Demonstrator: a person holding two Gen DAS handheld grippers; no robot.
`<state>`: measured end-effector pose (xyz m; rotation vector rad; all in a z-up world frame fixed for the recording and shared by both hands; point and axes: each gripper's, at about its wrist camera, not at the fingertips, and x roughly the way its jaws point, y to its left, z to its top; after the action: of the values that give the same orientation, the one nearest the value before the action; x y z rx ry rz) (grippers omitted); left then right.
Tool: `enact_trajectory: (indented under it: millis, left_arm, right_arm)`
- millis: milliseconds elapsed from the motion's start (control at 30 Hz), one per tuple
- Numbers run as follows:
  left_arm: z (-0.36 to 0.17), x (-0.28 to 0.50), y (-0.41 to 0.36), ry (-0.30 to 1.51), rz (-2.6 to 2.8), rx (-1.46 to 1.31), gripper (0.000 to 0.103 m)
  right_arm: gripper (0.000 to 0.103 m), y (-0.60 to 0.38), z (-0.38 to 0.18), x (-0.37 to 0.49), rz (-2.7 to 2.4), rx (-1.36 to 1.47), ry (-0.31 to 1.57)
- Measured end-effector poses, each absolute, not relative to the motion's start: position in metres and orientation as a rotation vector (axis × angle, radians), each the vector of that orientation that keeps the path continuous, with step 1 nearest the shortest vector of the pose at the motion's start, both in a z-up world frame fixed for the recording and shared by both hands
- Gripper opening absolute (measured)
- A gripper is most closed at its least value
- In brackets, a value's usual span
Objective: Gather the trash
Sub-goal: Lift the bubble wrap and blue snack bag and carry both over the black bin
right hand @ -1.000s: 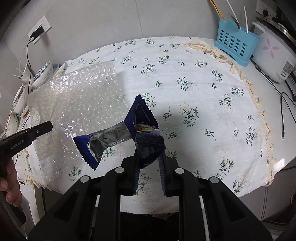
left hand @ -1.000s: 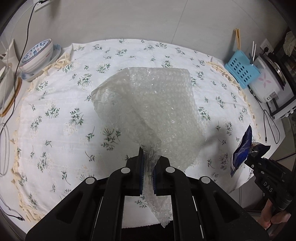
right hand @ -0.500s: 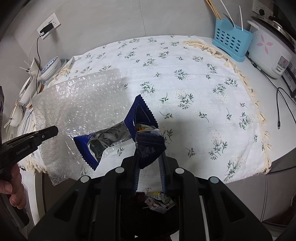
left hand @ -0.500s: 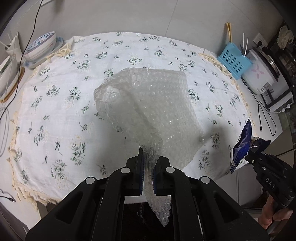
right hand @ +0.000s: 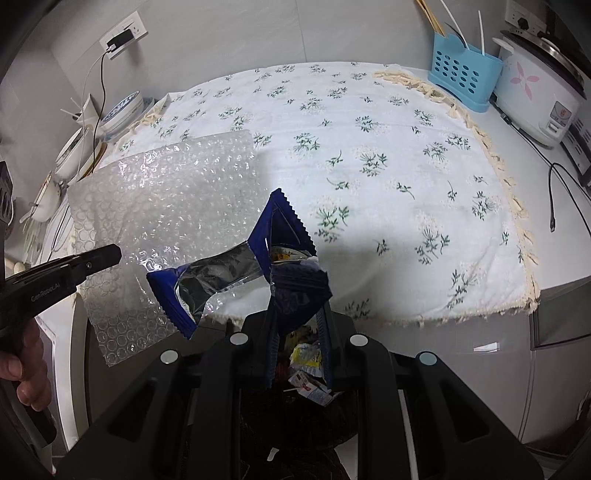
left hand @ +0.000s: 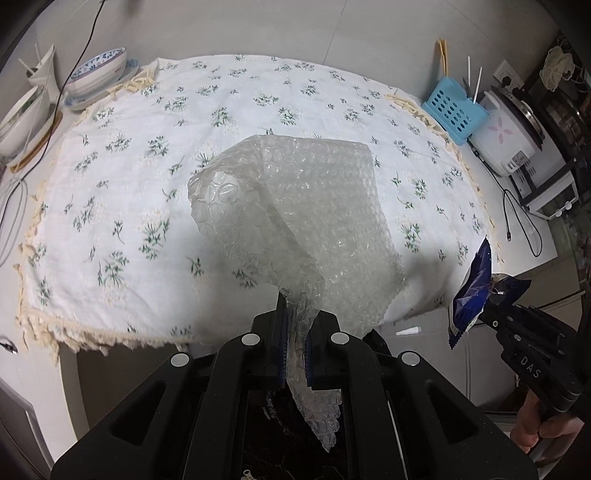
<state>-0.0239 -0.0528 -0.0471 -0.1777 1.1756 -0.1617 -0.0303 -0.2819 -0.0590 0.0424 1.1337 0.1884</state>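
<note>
My left gripper (left hand: 296, 328) is shut on a clear sheet of bubble wrap (left hand: 314, 218) and holds it in the air past the front edge of the table; the sheet also shows in the right wrist view (right hand: 166, 206). My right gripper (right hand: 298, 321) is shut on a torn dark blue snack wrapper (right hand: 236, 273) with a silver inside; the wrapper also shows in the left wrist view (left hand: 474, 291). A dark trash bin with several scraps of litter (right hand: 308, 365) lies below the right gripper.
The table carries a white floral tablecloth (right hand: 369, 147). A blue utensil holder (right hand: 463, 77) and a white rice cooker (right hand: 539, 99) stand at the right. Bowls (left hand: 98, 74) and cables sit at the left. A wall socket (right hand: 122, 35) is behind.
Both grippers have drawn back from the table with their loads. The table edge and the trash bin below have come into view.
</note>
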Motion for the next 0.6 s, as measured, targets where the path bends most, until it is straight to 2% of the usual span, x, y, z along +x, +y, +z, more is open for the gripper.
enact_trajectory:
  millis: [600]
  left_arm:
    - [-0.068, -0.111, -0.087, 1.234, -0.192, -0.175, 0.006]
  right_arm:
    - [0.018, -0.304, -0.079, -0.094, 0.226, 0.018, 1.176]
